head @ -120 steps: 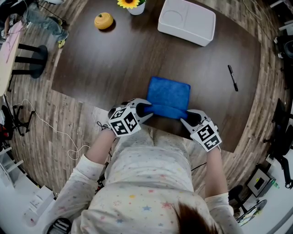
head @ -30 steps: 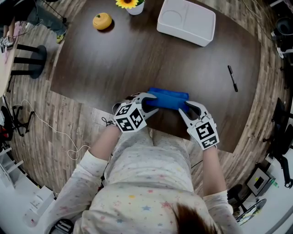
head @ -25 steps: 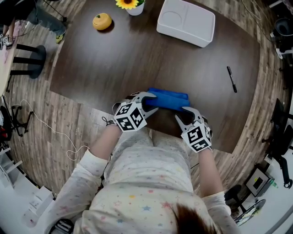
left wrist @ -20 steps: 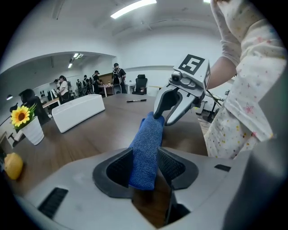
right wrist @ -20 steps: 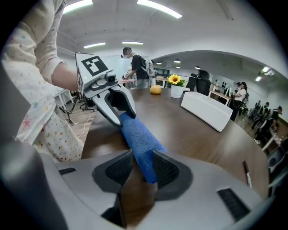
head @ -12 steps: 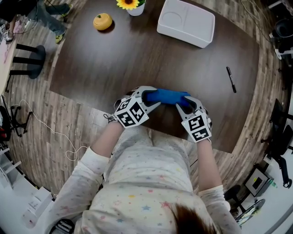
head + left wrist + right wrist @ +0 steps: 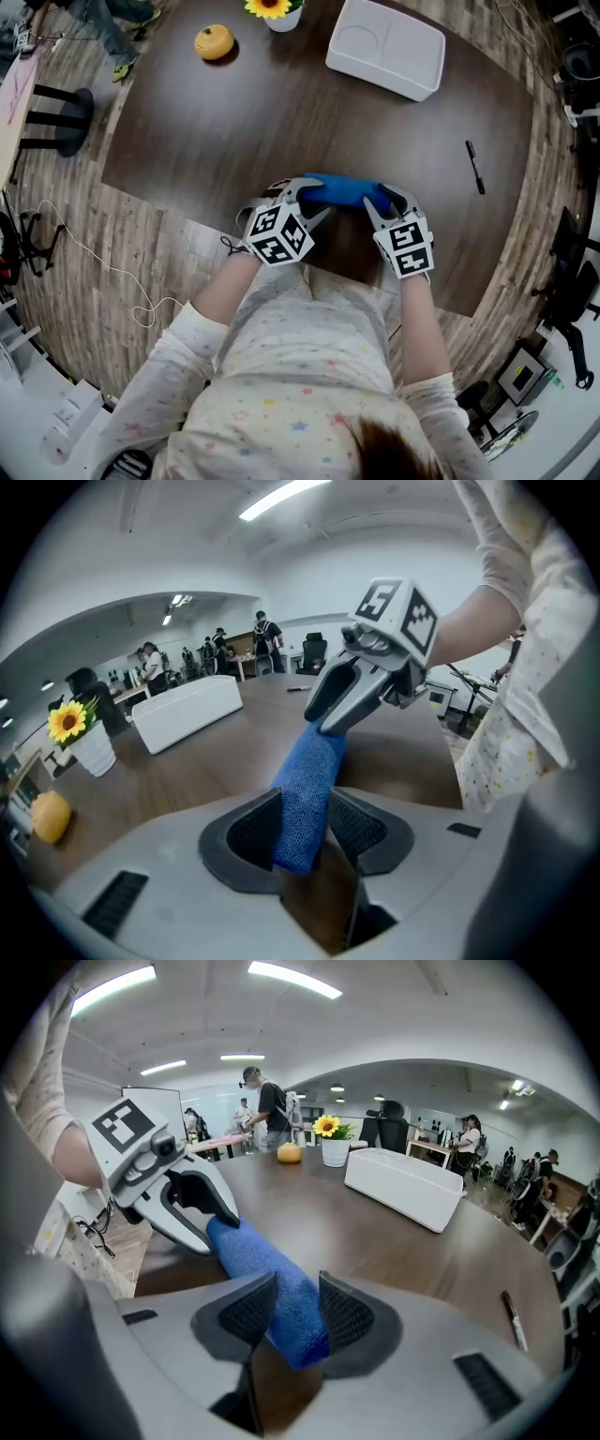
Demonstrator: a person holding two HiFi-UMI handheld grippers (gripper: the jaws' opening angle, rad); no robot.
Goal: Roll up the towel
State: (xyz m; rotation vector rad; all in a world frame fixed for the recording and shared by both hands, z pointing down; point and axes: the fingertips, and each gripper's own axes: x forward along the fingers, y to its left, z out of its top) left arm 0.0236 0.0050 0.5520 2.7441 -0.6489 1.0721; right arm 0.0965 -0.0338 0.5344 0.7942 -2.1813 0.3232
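Towel (image 7: 342, 192), now a tight blue roll, is at the near side of the table (image 7: 234, 122). The right gripper (image 7: 380, 202) pinches one end, and the left gripper (image 7: 309, 202) holds the other, its jaws having just been opening a little with the pads touching the roll. Rolling looks finished, so the next move calls for letting go gently so the roll doesn't spring loose.

Your towel (image 7: 342, 192) is blue and rolled up into a short, fat tube. It points sideways, close to the edge of the dark table (image 7: 234, 122) nearest you.
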